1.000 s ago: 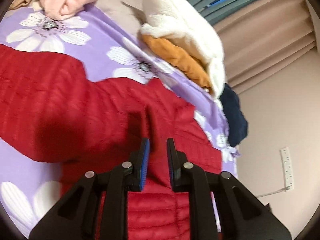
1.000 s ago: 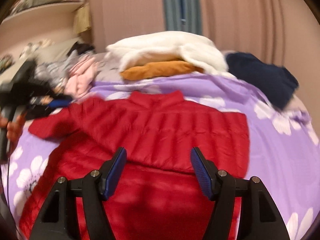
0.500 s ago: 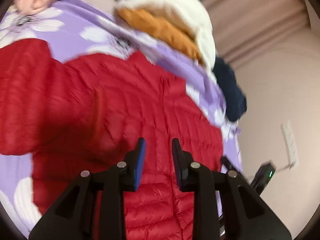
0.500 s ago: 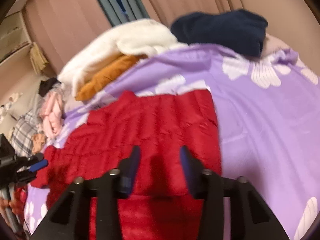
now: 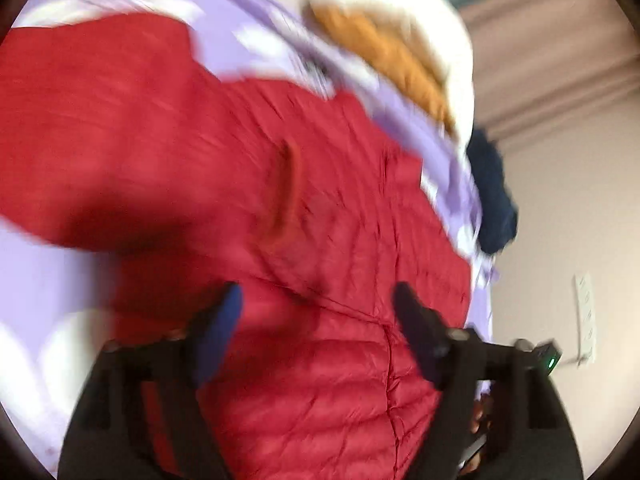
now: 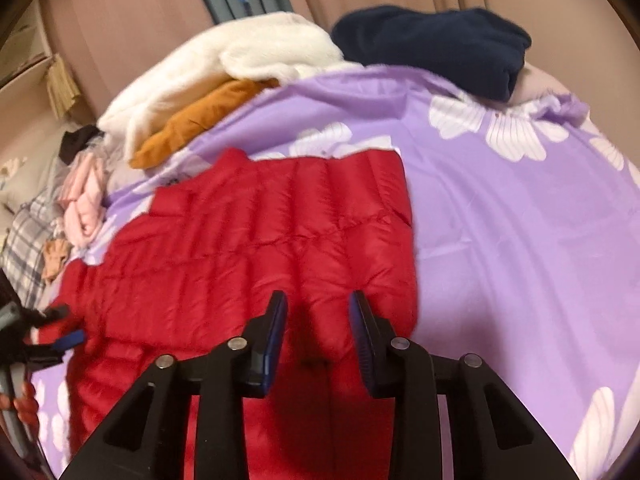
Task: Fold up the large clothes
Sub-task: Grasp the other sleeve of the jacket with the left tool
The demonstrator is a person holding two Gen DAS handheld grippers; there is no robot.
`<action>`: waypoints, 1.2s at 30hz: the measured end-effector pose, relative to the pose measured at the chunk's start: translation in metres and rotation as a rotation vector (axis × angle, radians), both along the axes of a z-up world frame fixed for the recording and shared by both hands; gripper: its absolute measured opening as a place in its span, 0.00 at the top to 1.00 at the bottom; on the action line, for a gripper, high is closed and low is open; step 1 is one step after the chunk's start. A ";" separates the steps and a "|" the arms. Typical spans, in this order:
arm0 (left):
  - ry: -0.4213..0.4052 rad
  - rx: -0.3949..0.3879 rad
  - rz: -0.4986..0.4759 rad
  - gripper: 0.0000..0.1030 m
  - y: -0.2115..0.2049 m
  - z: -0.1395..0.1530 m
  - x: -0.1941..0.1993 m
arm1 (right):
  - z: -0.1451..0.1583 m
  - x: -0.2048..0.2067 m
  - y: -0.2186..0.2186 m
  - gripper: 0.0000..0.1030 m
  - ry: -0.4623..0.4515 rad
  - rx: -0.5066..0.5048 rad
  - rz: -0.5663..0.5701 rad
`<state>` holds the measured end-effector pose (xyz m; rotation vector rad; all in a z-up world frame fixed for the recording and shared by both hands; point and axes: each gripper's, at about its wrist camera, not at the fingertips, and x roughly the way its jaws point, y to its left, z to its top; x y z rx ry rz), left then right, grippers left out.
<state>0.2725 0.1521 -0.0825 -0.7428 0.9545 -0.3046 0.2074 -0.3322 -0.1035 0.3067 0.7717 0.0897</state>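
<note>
Left gripper, low in the left wrist view: jaws just been opening, now spread wide, nothing pinched. Red puffy jacket seen in the gap behind them, not squeezed. Blurry all over in this view.

Right gripper, low middle of the right wrist view: jaws just been closing, now quite near each other, with a puffy fold of the red jacket bunched up between the blue pads. Cannot tell for sure if the pads press on it or only sit beside it.

Jacket spread flat on a purple bedsheet with white flowers, filling the middle and lower left of the right wrist view, with one part folded over.

At the top of the right wrist view, a fluffy white garment lying on an orange-brown one. To the upper right, a dark blue bundle. At the left edge, pink clothes and a checked cloth. All of these well apart from the jacket's middle.

Only in the right wrist view: the left gripper at the lower left edge, near the jacket's side.

Only in the left wrist view: a white power strip on the wall at the right, and the long seam down the jacket.
</note>
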 end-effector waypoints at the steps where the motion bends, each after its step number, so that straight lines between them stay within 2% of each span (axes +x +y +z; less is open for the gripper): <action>1: -0.017 -0.024 0.036 0.23 0.021 0.004 -0.007 | 0.003 -0.003 0.001 0.68 -0.008 0.000 0.009; 3: -0.031 -0.057 0.117 0.23 0.061 0.005 -0.019 | 0.009 -0.016 0.002 0.68 -0.021 0.002 0.015; 6: -0.021 -0.102 0.293 0.22 0.139 0.000 -0.042 | 0.015 -0.031 0.001 0.68 -0.040 0.031 0.023; 10: -0.012 -0.214 0.477 0.22 0.223 -0.018 -0.063 | 0.019 -0.042 0.005 0.68 -0.053 0.033 0.027; 12: -0.007 -0.260 0.557 0.22 0.254 -0.029 -0.076 | 0.020 -0.047 0.008 0.67 -0.052 0.024 0.025; 15: 0.004 -0.302 0.628 0.22 0.282 -0.043 -0.080 | 0.019 -0.051 0.013 0.67 -0.044 0.003 0.016; 20: 0.024 -0.355 0.687 0.22 0.300 -0.064 -0.066 | 0.017 -0.054 0.012 0.67 -0.036 -0.001 -0.015; 23: 0.016 -0.414 0.733 0.22 0.305 -0.076 -0.055 | 0.017 -0.055 0.014 0.67 -0.036 0.002 -0.019; 32: -0.025 -0.475 0.824 0.22 0.312 -0.085 -0.030 | 0.015 -0.055 0.020 0.67 -0.018 -0.010 -0.022; 35: -0.016 -0.458 0.852 0.31 0.315 -0.085 -0.029 | 0.015 -0.055 0.023 0.67 -0.010 -0.021 -0.025; 36: 0.004 -0.428 0.865 0.46 0.315 -0.085 -0.028 | 0.014 -0.055 0.024 0.67 -0.008 -0.029 -0.026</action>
